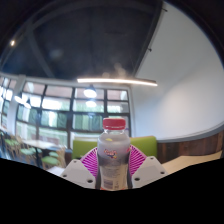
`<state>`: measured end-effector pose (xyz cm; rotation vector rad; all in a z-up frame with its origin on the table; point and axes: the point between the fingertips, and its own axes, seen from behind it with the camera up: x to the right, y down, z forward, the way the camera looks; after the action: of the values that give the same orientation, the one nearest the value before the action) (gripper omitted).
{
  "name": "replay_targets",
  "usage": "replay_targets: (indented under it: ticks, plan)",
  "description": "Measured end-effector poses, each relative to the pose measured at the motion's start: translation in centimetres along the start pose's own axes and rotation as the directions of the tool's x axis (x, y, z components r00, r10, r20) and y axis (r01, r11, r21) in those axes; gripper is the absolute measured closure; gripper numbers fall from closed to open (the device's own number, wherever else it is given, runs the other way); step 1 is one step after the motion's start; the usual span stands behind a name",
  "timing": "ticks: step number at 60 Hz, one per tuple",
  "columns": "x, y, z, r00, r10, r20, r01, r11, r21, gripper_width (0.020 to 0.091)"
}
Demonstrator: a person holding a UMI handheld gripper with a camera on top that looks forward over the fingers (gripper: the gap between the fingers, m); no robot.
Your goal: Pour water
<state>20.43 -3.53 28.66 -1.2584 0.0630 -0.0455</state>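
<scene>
A clear plastic water bottle with a red cap and a printed label stands upright between my fingers. Both magenta pads press against its sides, so my gripper is shut on it. The bottle is held up in the air, with the room's ceiling and windows behind it. No cup or other vessel is in sight.
A long ceiling light runs across the room above. Tall windows fill the far wall on the left. A green seat back shows just behind the bottle, and a white wall rises on the right.
</scene>
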Motion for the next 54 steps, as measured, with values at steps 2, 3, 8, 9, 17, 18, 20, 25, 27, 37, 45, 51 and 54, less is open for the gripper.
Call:
replay_targets:
  ticks: [2, 3, 8, 9, 17, 18, 20, 25, 27, 37, 45, 51, 54]
  plan:
    - [2.7, 3.0, 0.8, 0.999, -0.041, -0.029, 0.039, 0.998, -0.047, 0.0755]
    - [3.8, 4.4, 0.5, 0.998, -0.055, -0.039, 0.052, 0.996, -0.07, 0.0755]
    - [8.7, 12.4, 0.9, 0.996, -0.056, -0.074, 0.04, 0.979, -0.201, 0.0754]
    - [9.4, 13.6, 0.4, 0.996, -0.047, -0.08, 0.028, 0.974, -0.223, 0.0752]
    - [11.4, 18.4, -0.1, 0.997, 0.008, -0.079, -0.029, 0.961, -0.277, 0.0753]
    - [11.7, 18.9, -0.3, 0.997, 0.006, -0.079, -0.028, 0.958, -0.284, 0.0754]
    - [11.8, 20.2, 1.4, 0.997, -0.004, -0.075, -0.018, 0.956, -0.294, 0.0754]
    - [12.0, 20.7, 0.9, 0.998, -0.049, -0.051, 0.031, 0.948, -0.317, 0.0733]
    - [11.6, 21.9, 1.7, 0.997, -0.053, -0.049, 0.034, 0.947, -0.32, 0.074]
    - [12.2, 21.6, 1.5, 0.997, -0.056, -0.061, 0.034, 0.947, -0.32, 0.074]
    - [12.0, 21.9, 1.6, 0.996, -0.051, -0.072, 0.025, 0.945, -0.328, 0.0562]
    - [10.6, 21.0, -1.2, 0.997, 0.018, -0.072, -0.043, 0.933, -0.357, 0.0355]
    - [10.3, 19.9, -2.2, 0.996, 0.021, -0.089, -0.051, 0.937, -0.345, 0.026]
